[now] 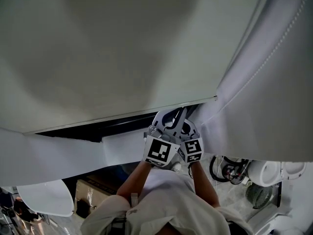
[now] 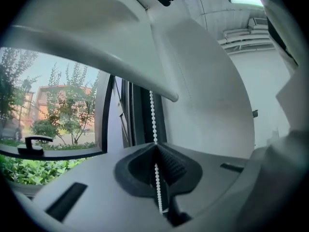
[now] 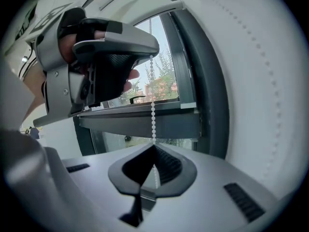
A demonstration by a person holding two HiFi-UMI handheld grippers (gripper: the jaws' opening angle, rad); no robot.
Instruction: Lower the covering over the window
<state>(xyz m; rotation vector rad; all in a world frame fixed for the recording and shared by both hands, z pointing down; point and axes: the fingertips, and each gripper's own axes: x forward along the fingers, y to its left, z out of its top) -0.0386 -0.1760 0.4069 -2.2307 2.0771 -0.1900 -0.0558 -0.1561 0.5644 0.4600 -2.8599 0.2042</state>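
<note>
Both grippers are on the bead chain (image 2: 153, 111) at the right side of the window (image 2: 53, 115), one above the other. The left gripper (image 2: 156, 148) has its jaws pressed together with the chain pinched between them; you can see the beads running straight down into the black pads. Same for the right gripper (image 3: 154, 149), clamped tight on that chain just below the left one. In the right gripper view the left one sits right above it, with a line of beads between the two. The blind (image 1: 107, 58) hangs partway down the window. Its bottom bar runs across the upper part of the glass, and the pane below it is uncovered, so trees (image 2: 67, 105) and a brick building show outside. A dark handle (image 2: 33, 142) sits on the frame at the window's lower left. A white curtain (image 1: 274, 82) with a stitched seam hangs just right of the window, next to the chain. From the head view the two marker cubes are side by side, almost touching, right under the blind's right-hand end.
</note>
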